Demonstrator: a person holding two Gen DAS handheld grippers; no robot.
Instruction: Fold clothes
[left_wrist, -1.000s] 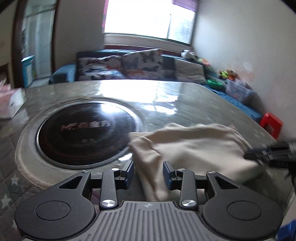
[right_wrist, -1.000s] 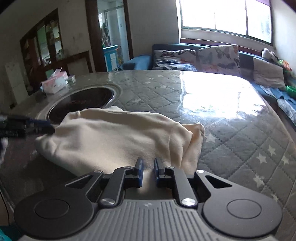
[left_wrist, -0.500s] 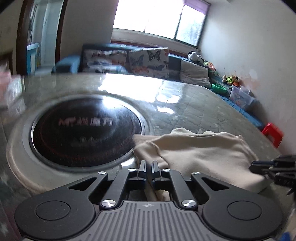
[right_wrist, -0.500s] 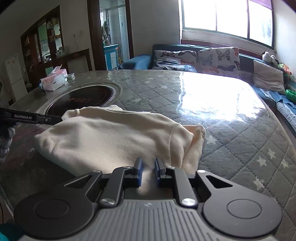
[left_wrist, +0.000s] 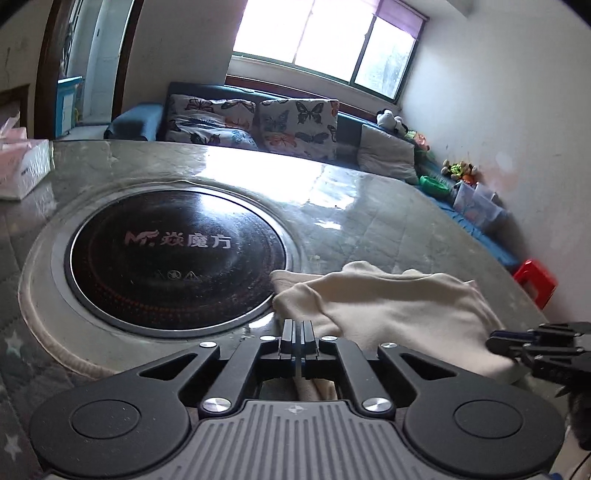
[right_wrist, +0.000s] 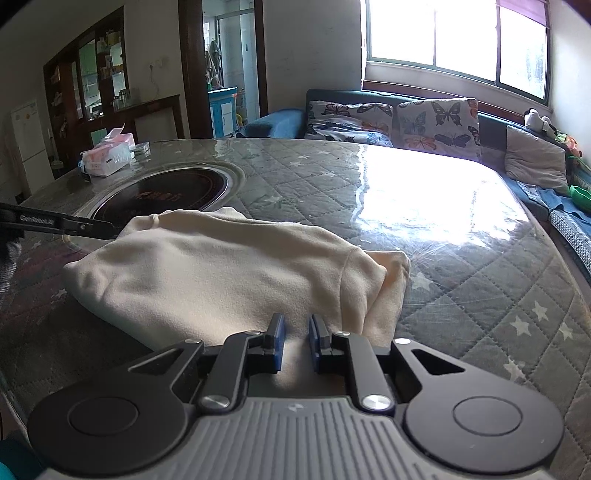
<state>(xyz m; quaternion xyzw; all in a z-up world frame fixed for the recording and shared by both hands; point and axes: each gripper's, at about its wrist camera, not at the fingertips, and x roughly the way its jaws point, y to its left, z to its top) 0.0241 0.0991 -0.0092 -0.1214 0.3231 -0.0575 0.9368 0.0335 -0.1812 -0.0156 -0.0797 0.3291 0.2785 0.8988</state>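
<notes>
A cream garment lies bunched on the glass-topped table, right of the round black cooktop; it also shows in the right wrist view. My left gripper is shut at the garment's near left edge, with cloth running under and between its jaws. It also shows from the side in the right wrist view, at the garment's left end. My right gripper has its jaws narrowly apart around a fold at the garment's near edge; it also shows in the left wrist view.
A round black induction cooktop is set into the table, left of the garment. A tissue box stands at the table's far left. A sofa with butterfly cushions runs behind the table. A red stool stands right.
My left gripper has gone from open to shut on the garment's left edge and has risen a little. The right gripper has held its place at the near edge.
</notes>
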